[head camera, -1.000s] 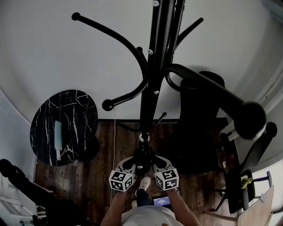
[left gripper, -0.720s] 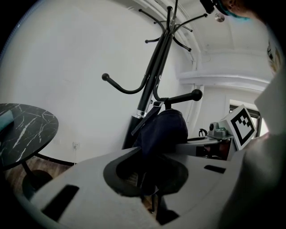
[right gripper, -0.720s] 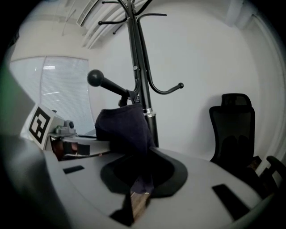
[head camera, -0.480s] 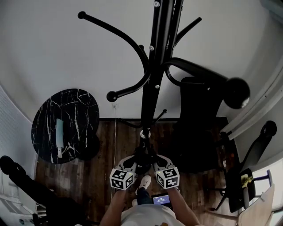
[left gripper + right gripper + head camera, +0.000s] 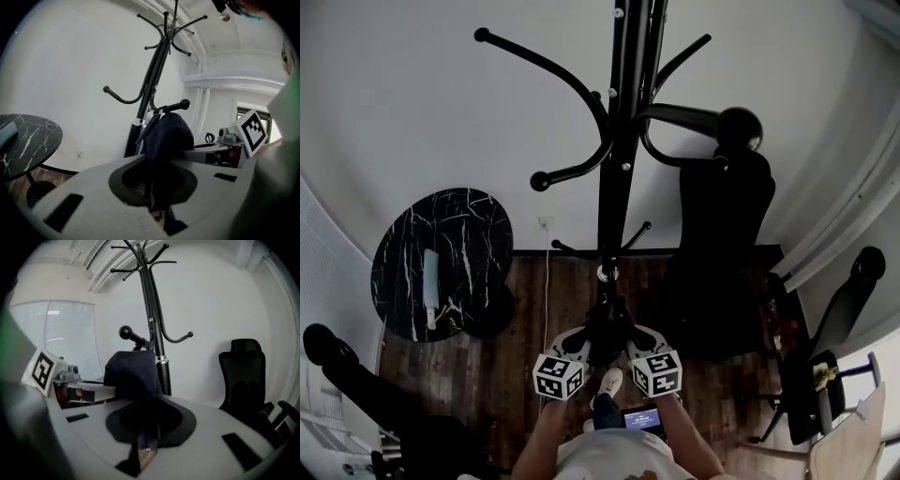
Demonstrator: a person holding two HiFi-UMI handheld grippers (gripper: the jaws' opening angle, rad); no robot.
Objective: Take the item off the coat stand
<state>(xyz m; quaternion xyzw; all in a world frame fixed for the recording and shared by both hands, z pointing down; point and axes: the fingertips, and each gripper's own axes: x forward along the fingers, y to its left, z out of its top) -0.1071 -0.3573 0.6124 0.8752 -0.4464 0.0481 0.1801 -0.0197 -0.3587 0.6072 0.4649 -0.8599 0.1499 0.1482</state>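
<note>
Head view: my left gripper [image 5: 579,345] and right gripper [image 5: 630,342] hang low before the coat stand [image 5: 614,169], with the dark cloth item [image 5: 605,328] between them, off its hooks. My left jaws pinch it and my right jaws are closing on it. I judge only carrying it away remains.

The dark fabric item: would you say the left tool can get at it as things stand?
Yes, it seems so: the left tool already has the dark fabric item between its jaws, which look closed on it; nothing stands in the way.
</note>
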